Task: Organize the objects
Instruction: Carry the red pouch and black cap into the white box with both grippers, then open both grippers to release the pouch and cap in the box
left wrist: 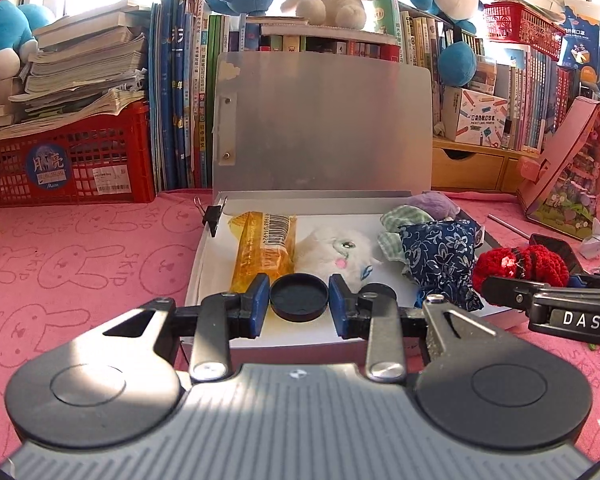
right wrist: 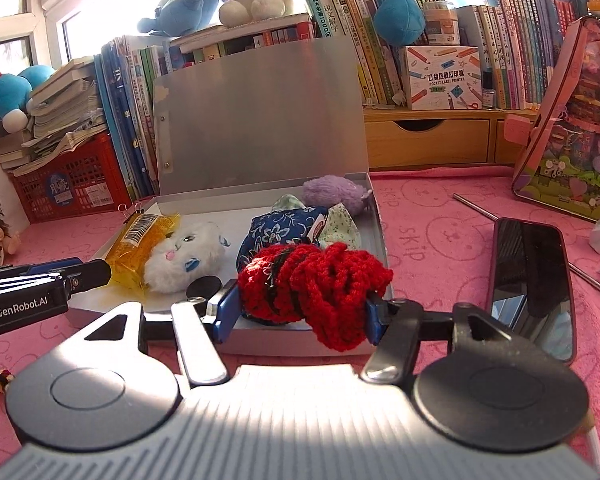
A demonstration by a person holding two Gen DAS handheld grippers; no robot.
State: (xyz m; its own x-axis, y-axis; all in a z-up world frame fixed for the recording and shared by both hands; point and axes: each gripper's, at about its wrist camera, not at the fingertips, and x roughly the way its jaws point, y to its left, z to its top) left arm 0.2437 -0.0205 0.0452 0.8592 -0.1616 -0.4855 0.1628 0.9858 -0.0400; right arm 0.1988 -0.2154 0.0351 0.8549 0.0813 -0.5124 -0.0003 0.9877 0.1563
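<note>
Box [left wrist: 396,200]: a flat grey box, lid propped upright at the far side, lying on the pink rabbit-print cloth [left wrist: 80,264]; it is where the loose things are being gathered.
Inside the box: yellow snack packet [left wrist: 262,250] at the left, white plush face [left wrist: 334,254] beside it, blue floral pouch [left wrist: 440,258] to the right, checked cloth and a purple fluffy toy [right wrist: 334,192] in the far right corner.
Left gripper [left wrist: 299,300]: its blue fingers sit on either side of a black round lid [left wrist: 299,297], touching or nearly so; I judge it clamped on the lid, above the near edge of the box.
Right gripper [right wrist: 300,304]: clenched on a red crocheted piece [right wrist: 314,284], held over the box's near right corner.
Outside the box: a dark phone [right wrist: 530,280] on the cloth to the right, and a metal straw [right wrist: 532,248] beyond it.
Risk, red piece: the yarn is soft and hangs past the fingers, so it may snag on release or drape over the box rim.
Risk, lid: thin and smooth, it could slip or roll if let go on its edge.
Risk, crowding: both grippers work the same near edge and could knock together.
</note>
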